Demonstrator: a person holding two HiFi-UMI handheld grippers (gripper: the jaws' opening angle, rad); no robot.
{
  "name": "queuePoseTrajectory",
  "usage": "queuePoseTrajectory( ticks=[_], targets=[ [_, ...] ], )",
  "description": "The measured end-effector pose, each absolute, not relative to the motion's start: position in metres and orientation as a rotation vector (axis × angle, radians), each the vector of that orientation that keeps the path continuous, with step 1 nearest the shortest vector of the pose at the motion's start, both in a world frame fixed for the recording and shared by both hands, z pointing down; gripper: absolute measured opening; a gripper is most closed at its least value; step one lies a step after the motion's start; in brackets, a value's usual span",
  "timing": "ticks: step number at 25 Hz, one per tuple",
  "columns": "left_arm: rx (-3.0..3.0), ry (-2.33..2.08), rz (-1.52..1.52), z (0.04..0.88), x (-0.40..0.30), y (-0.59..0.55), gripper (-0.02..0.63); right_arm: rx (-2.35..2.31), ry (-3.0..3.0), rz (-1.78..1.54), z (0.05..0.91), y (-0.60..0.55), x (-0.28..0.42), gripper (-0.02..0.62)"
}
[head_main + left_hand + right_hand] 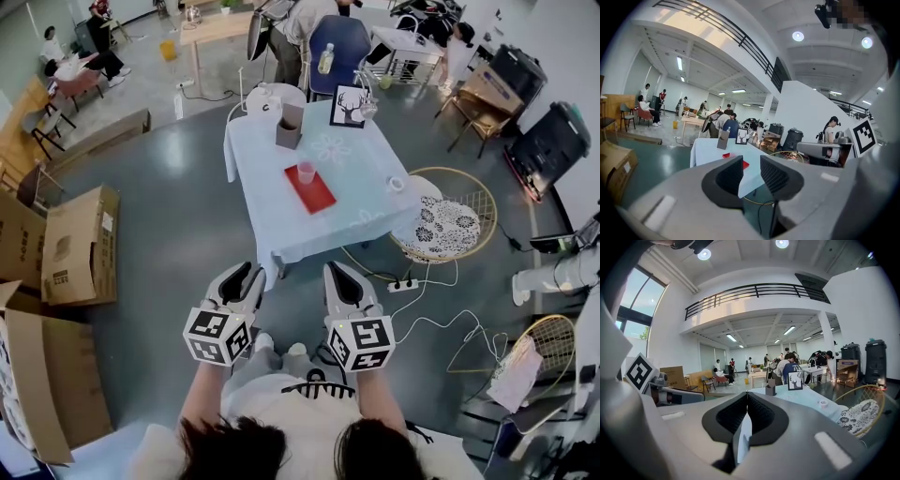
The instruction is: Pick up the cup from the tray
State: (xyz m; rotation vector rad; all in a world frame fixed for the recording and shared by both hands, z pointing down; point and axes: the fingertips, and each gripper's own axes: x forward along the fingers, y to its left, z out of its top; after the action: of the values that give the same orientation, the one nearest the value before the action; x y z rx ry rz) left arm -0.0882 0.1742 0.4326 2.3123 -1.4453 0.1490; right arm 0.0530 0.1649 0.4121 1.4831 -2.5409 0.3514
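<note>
A small clear pink cup [306, 172] stands upright on a flat red tray [313, 192] in the middle of a table with a pale blue cloth [349, 217]. Both grippers hover side by side well short of the table's near edge, in front of the person. The left gripper [246, 274] is open and empty, with a narrow gap between its jaws [751, 165]; slivers of the red tray [746, 164] show past them. The right gripper [339, 272] is shut on nothing, its pads meeting [747, 399]. Neither gripper view shows the cup.
On the table also stand a brown box [289, 127], a framed deer picture [349, 106] and a tape roll [397, 184]. A round wicker chair [450, 225] is at its right, a power strip with cables [403, 284] on the floor, cardboard boxes [75, 246] to the left.
</note>
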Motion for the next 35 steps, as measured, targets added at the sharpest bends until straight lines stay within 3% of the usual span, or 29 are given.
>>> queuePoseTrajectory(
  ticks=[2,5,11,14,35],
  targets=[
    [2.303,-1.456,0.151,0.433,-0.086,0.174,0.224,1.470,-2.549,0.355,0.414,0.163,0.055,0.046],
    [2.289,-1.474,0.151,0.434,-0.083,0.174,0.224,1.397,-2.580,0.335,0.414,0.166,0.054,0.132],
    [2.273,-1.479,0.168,0.443,-0.076,0.175,0.224,1.390,-2.608,0.342,0.418,0.164,0.064,0.179],
    [2.267,-1.481,0.172,0.447,-0.075,0.168,0.224,1.385,-2.624,0.339,0.420,0.158,0.067,0.243],
    [2.259,-1.428,0.179,0.458,-0.090,0.041,0.224,1.478,-2.567,0.417,0.441,0.038,0.061,0.325]
  ],
)
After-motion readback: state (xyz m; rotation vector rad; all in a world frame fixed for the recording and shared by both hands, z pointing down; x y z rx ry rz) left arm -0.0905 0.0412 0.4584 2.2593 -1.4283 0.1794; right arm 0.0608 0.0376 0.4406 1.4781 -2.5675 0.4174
